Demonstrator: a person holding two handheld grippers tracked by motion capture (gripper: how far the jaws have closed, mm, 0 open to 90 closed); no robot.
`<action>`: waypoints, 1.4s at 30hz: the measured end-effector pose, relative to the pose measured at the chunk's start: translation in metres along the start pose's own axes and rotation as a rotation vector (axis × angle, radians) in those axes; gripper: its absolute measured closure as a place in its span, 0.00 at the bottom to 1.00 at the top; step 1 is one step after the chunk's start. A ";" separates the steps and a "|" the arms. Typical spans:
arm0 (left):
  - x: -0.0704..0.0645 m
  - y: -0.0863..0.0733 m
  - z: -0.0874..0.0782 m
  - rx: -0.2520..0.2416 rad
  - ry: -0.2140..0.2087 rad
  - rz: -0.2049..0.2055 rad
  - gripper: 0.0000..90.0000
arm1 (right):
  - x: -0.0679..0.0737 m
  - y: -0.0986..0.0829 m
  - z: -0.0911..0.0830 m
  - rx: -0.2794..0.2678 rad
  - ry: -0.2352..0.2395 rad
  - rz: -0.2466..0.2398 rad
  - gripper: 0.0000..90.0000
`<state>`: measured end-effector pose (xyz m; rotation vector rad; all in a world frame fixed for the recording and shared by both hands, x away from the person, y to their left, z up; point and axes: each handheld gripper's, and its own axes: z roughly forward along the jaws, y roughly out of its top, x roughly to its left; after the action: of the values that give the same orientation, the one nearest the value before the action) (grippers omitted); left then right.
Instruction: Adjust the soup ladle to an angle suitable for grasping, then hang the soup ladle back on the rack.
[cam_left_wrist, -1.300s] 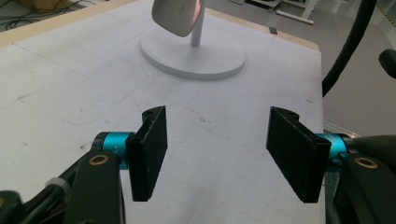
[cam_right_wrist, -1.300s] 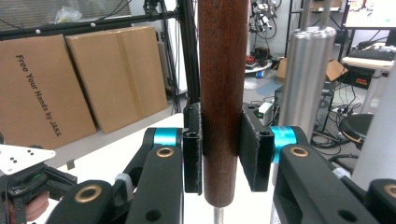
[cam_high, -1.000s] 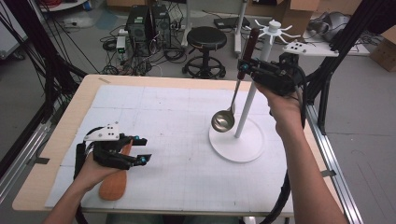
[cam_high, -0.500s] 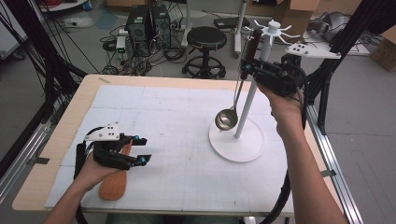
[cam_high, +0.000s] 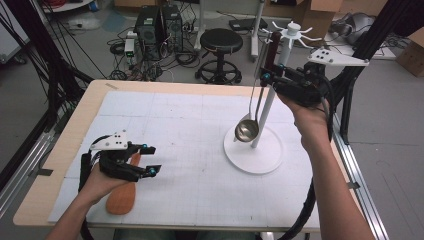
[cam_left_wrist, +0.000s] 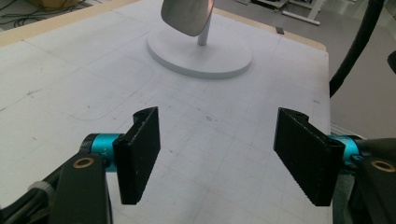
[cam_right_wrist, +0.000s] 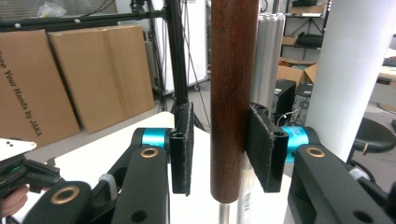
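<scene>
High view: ladle (cam_high: 252, 102) hangs upright, bowl down.

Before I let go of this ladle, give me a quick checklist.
1. Grip on the wooden handle: not ok. One pad of the right gripper touches it, with a gap at the other.
2. Handle hooked on the rack: cannot tell.
3. Ladle bowl clear of the rack's base: ok, it hangs above it.
4. Left gripper free: ok, open and empty.
5. Spatula out of the way: ok, flat on the table beneath the left gripper.
</scene>
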<state>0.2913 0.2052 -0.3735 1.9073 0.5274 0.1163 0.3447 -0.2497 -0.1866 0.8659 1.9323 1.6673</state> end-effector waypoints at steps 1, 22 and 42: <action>0.000 0.000 0.000 -0.001 0.003 0.000 0.35 | -0.001 0.000 -0.001 0.001 0.006 -0.008 0.71; 0.003 -0.002 -0.003 -0.014 0.008 -0.010 0.33 | -0.005 0.005 -0.016 0.004 0.066 -0.034 0.73; 0.004 -0.002 -0.004 -0.020 0.024 -0.006 0.33 | -0.007 0.026 -0.038 0.025 0.104 -0.082 0.99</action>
<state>0.2929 0.2106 -0.3748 1.8868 0.5462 0.1405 0.3284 -0.2795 -0.1552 0.7118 2.0331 1.6737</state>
